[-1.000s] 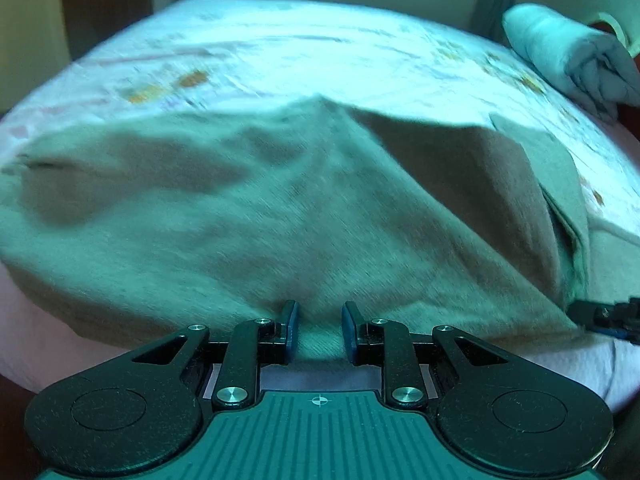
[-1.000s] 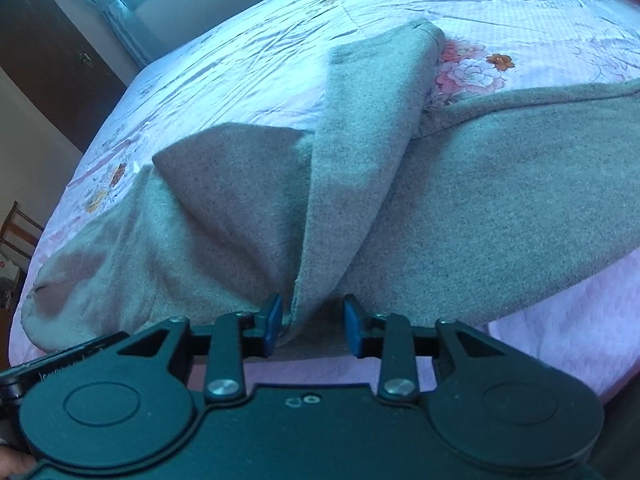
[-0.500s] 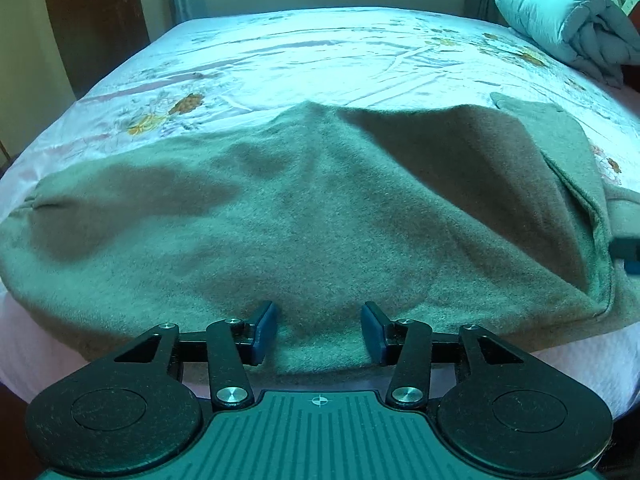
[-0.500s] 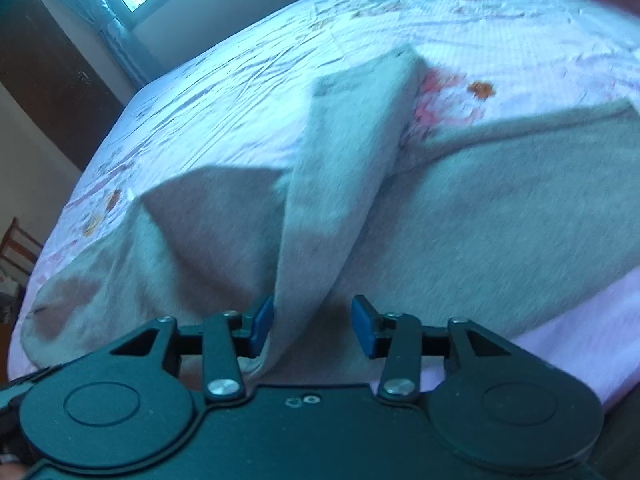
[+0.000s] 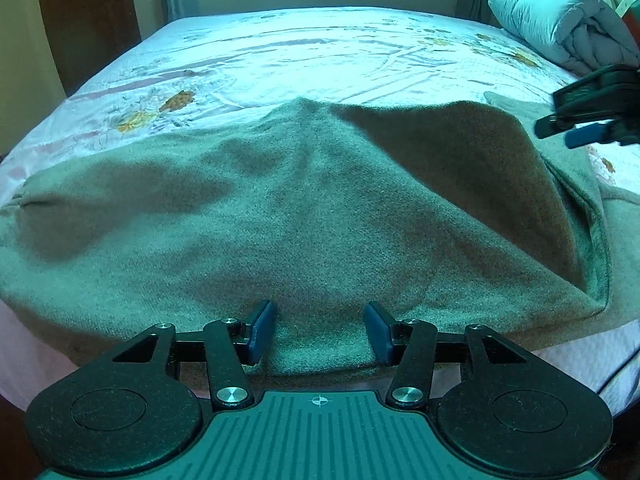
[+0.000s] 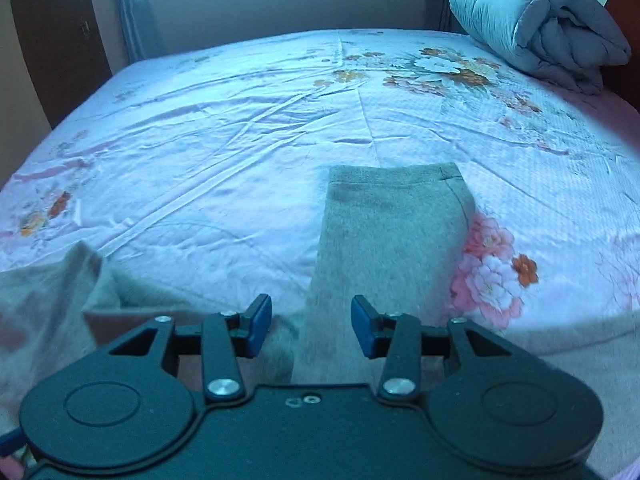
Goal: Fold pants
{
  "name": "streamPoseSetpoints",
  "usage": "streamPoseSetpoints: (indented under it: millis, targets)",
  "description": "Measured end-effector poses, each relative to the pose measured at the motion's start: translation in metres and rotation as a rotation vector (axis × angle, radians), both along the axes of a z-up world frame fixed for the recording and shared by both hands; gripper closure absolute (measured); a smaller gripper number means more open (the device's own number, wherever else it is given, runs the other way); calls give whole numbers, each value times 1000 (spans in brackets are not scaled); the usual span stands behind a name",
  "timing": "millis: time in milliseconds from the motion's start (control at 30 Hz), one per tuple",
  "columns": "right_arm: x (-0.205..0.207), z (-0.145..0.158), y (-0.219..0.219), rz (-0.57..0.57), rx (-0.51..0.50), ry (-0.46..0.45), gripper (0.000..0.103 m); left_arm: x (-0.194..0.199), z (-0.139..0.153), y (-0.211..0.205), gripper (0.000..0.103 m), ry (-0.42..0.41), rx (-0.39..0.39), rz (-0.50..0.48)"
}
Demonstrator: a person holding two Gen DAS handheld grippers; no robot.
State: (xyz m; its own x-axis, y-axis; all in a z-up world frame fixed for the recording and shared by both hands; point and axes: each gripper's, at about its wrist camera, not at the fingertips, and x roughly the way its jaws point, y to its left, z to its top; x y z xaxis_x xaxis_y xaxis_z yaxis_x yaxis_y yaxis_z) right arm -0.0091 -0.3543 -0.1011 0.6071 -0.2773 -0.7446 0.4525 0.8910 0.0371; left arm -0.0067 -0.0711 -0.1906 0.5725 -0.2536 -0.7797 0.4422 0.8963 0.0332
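Observation:
Grey-green pants (image 5: 304, 216) lie bunched across the near edge of the bed, with a fold ridge rising at the middle. My left gripper (image 5: 320, 330) hovers at their near hem; its jaws are opening and the cloth lies loose between the pads, which do not press on it. One pant leg (image 6: 392, 232) stretches away flat on the sheet, cuff at the far end. My right gripper (image 6: 311, 330) hangs above that leg with its jaws closing, pads apart and clear of the cloth. From the left wrist view, the right gripper (image 5: 576, 130) shows at the right edge.
The floral bed sheet (image 6: 240, 140) spreads wide behind the pants. A rolled grey duvet (image 6: 540, 20) sits at the far right corner. A wooden door (image 5: 88, 20) and curtains stand beyond the bed's far left.
My left jaws spread and released the hem. My right gripper let go of the folded leg, rose and swung to face along the leg; it now shows higher in the left wrist view.

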Motion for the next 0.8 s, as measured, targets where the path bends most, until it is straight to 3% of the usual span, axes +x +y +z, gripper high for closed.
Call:
streamPoseSetpoints:
  millis: [233, 300, 333, 367, 533, 800]
  targets:
    - [44, -26, -6, -23, -117, 154, 68, 1, -1, -1, 49, 1, 1, -3]
    - [50, -37, -11, -1, -131, 199, 79, 1, -1, -1, 49, 2, 1, -5]
    - [50, -40, -13, 8, -135, 203, 96, 1, -1, -1, 49, 3, -2, -5]
    - [47, -39, -16, 7, -127, 188, 103, 1, -1, 0, 48, 5, -4, -6]
    - [13, -19, -31, -42, -70, 62, 103, 1, -2, -1, 46, 4, -6, -9]
    - [-101, 24, -46, -206, 35, -229, 103, 0, -2, -2, 42, 5, -6, -17]
